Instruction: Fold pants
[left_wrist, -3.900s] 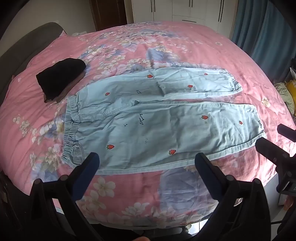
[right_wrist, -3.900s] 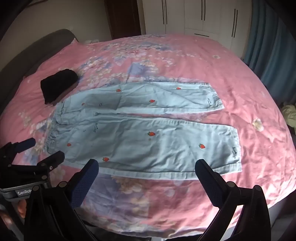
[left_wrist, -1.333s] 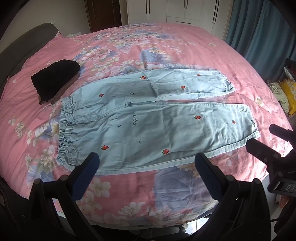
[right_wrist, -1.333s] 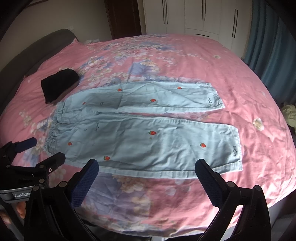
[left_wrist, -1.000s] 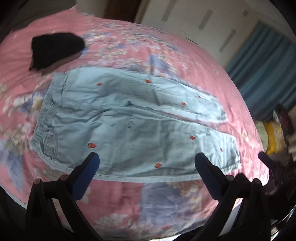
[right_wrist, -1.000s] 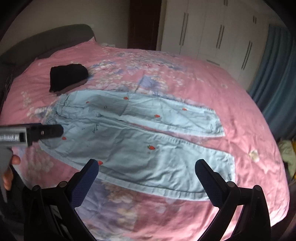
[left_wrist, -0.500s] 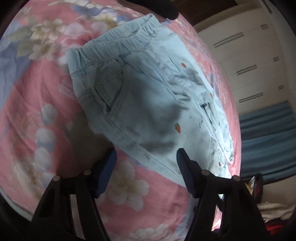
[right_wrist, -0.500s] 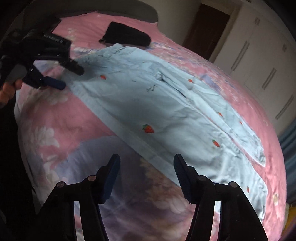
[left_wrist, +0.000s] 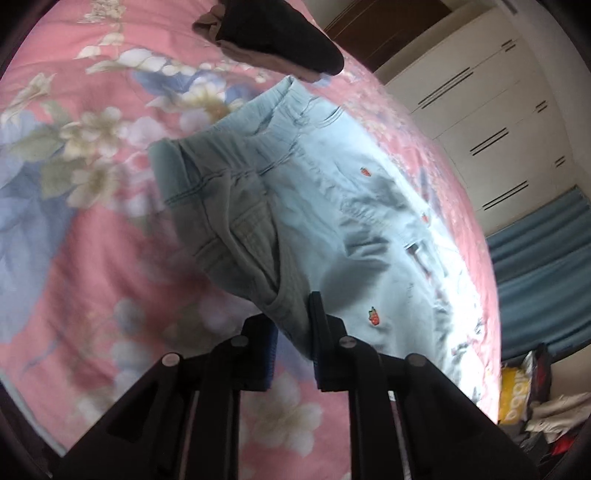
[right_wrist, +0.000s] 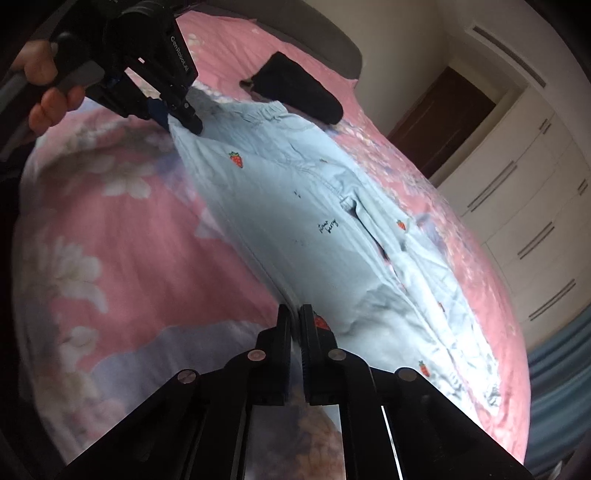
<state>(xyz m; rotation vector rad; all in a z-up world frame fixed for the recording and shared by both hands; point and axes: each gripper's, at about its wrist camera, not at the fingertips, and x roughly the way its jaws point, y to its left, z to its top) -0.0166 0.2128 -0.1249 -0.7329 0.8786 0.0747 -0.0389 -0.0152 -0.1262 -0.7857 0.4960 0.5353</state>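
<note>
1. While the pale blue pants (right_wrist: 295, 221) lie spread on the pink floral bedspread (right_wrist: 110, 240), the left gripper (left_wrist: 291, 325) is closing, its jaws pinching a bunched waist corner of the pants.
2. The right gripper (right_wrist: 294, 317) is clamped on the near side seam of the pants.
3. A folded black garment (left_wrist: 273, 33) lies just beyond the waistband.
4. White wardrobe doors (left_wrist: 480, 122) and a blue curtain (left_wrist: 539, 266) stand behind the bed.

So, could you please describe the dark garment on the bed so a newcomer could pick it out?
On the pink floral bedspread, look past the waistband of the light blue pants. The black folded garment lies there, the only dark, unpatterned cloth.
</note>
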